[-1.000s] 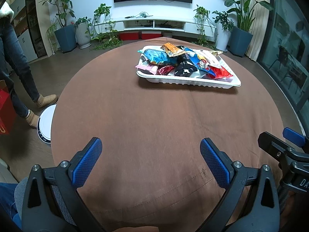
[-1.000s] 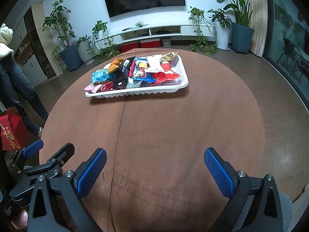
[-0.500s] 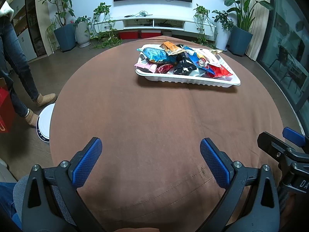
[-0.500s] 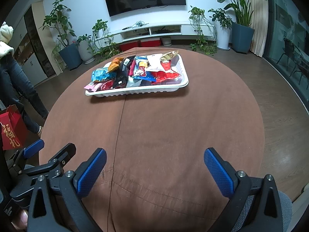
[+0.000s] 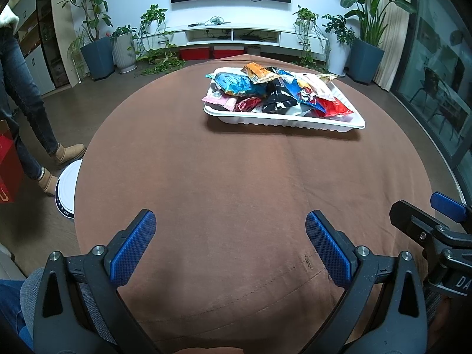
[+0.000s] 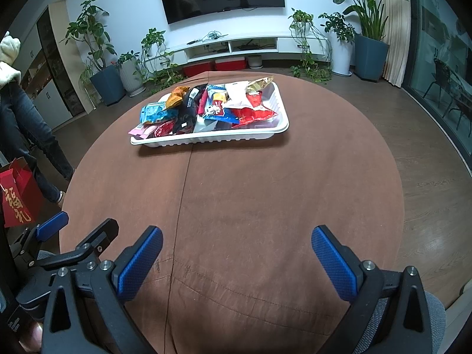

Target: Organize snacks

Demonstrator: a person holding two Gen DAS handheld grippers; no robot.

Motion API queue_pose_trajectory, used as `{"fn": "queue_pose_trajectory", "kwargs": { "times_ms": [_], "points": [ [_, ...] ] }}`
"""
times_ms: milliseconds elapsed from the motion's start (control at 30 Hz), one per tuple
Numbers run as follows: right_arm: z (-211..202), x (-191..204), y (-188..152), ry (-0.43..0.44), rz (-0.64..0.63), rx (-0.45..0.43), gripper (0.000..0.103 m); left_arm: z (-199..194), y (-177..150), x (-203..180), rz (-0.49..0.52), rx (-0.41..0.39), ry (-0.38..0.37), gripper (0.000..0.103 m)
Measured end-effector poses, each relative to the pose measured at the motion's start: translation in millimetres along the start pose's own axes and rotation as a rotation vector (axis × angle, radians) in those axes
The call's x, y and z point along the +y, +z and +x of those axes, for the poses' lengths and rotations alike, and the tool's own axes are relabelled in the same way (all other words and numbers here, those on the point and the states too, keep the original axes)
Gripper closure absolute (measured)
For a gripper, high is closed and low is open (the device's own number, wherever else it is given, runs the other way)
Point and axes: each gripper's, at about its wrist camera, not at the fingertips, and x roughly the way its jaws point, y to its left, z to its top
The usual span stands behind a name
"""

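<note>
A white ribbed tray sits on the far half of the round brown table, piled with several snack packets: a light-blue one, an orange one, a black one, a red one. My left gripper hangs open over the near table edge, nothing between its blue pads. My right gripper is open too, equally far from the tray. Each gripper shows at the other view's side.
The brown cloth has a seam near me. A person in jeans stands left of the table beside a red bag and a white round floor device. Potted plants and a TV unit line the far wall.
The left wrist view has lowered or tilted slightly, so the tray sits a little higher in frame. The person at left has shifted. Both grippers stay open.
</note>
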Motion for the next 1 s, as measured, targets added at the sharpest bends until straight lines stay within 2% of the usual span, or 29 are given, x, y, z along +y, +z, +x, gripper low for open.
{"fn": "queue_pose_trajectory", "kwargs": {
  "times_ms": [1000],
  "points": [
    [0.0,0.3,-3.3,0.002,0.001,0.008,0.000,-1.4,-0.2,0.0,-0.001,0.000,-0.002,0.000]
  ]
}}
